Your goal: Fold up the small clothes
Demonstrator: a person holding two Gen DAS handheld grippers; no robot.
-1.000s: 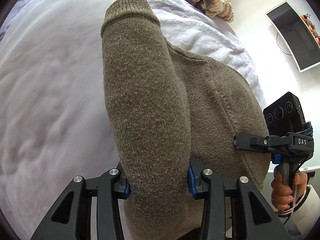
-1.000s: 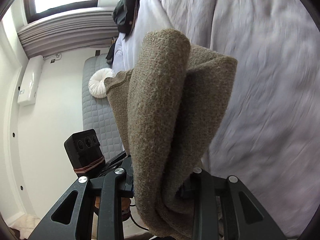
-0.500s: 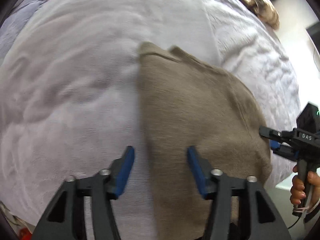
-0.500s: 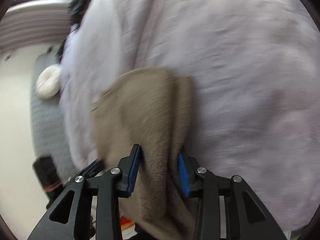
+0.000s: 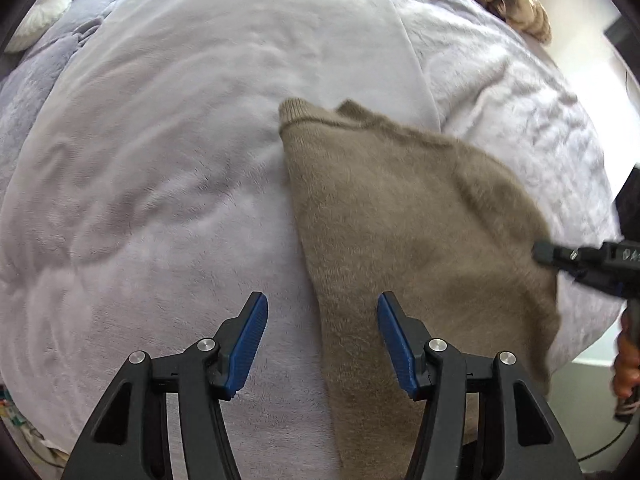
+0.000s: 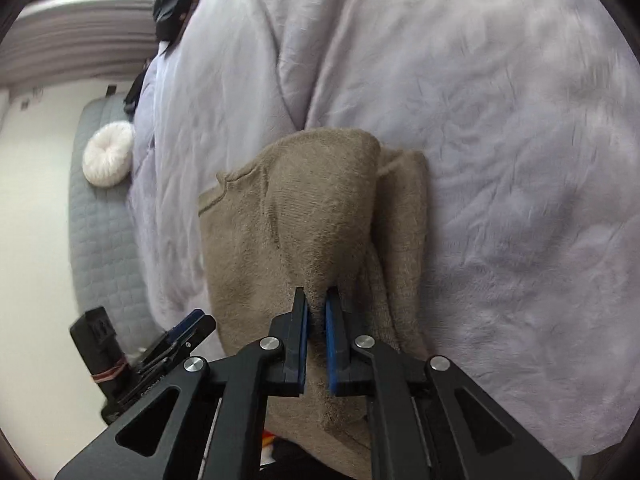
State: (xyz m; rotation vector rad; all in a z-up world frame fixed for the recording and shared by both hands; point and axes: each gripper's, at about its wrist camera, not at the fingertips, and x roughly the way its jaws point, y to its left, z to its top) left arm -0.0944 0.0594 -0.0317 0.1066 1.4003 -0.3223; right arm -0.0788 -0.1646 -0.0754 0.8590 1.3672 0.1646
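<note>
A brown knitted sweater (image 5: pixel 420 232) lies folded on the lilac blanket (image 5: pixel 160 200), with a cuff pointing away from me. My left gripper (image 5: pixel 320 300) hovers open over the sweater's left edge. Its blue pads (image 5: pixel 248 344) stand apart and clear of the cloth. In the right wrist view my right gripper (image 6: pixel 316 294) is pinched shut on a raised fold of the sweater (image 6: pixel 320 208) near the bed's edge. The right gripper (image 5: pixel 560 256) also shows at the sweater's right side in the left wrist view, and the left gripper (image 6: pixel 184 328) shows low on the left in the right wrist view.
A heap of beige patterned clothes (image 5: pixel 512 8) sits at the far right of the bed. A white round cushion (image 6: pixel 108 156) lies on a grey quilted mat (image 6: pixel 100 232) beside the bed. Dark clothing (image 6: pixel 176 0) lies at the far end. A person's hand (image 5: pixel 626 368) holds the right gripper.
The sweater, held up by both grippers a second ago, now lies on the blanket. The left gripper let go and opened. The right gripper closed tightly on a fold.
</note>
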